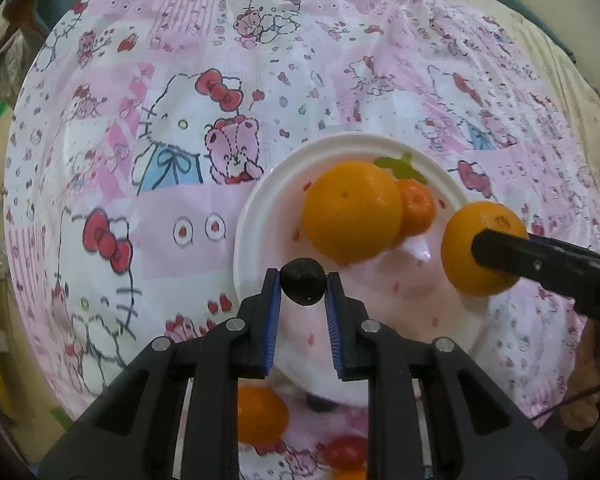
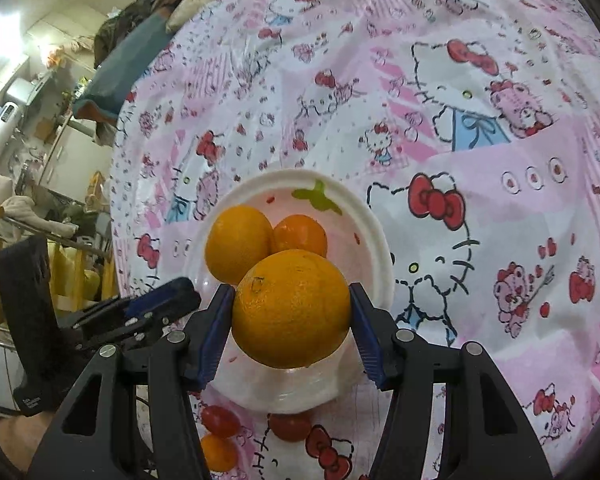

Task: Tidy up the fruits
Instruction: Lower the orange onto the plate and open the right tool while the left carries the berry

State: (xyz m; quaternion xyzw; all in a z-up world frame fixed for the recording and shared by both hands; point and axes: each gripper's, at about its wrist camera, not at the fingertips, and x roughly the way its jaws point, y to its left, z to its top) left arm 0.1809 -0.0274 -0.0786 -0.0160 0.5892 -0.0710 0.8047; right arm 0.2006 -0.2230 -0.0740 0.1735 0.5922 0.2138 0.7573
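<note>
While over plate [image 1: 256, 216] | L hand-held gripper [image 1: 303, 286] pinches dark fruit [image 1: 302, 281]

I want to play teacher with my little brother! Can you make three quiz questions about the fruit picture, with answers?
1. True or false: the left gripper holds a banana.
2. Which fruit does the right gripper carry? A) a big orange B) a red tomato C) a green apple
3. Fill in: two orange fruits already sit on the white ____.

Key
1. False: it pinches a small dark round fruit.
2. A: the big orange sits between its blue pads, above the plate.
3. Plate: a large orange and a smaller orange lie there touching.
</note>
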